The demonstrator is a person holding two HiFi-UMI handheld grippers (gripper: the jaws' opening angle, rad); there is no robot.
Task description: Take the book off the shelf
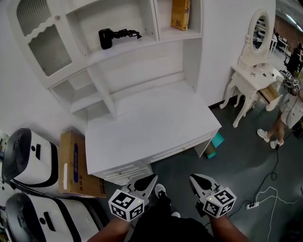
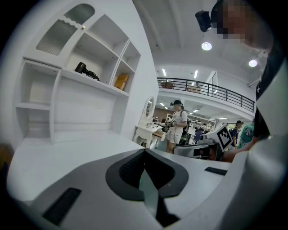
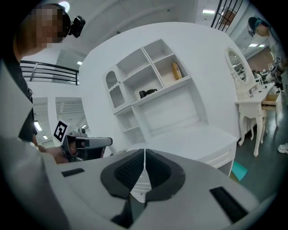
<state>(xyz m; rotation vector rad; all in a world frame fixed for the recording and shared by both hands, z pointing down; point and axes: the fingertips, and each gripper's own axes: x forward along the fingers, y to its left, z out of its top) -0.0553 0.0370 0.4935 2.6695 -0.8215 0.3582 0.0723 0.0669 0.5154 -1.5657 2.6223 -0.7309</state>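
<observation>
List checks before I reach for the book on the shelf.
1. Book located, standing in the right-hand shelf compartment: ok.
2. Left gripper open for a grasp: not ok, shut and empty.
3. Right gripper open: not ok, shut and empty.
4. Hair dryer apart from the book: ok, it lies in the neighbouring compartment.
5. Grippers near the book: not ok, both are low at the front of the desk.
</observation>
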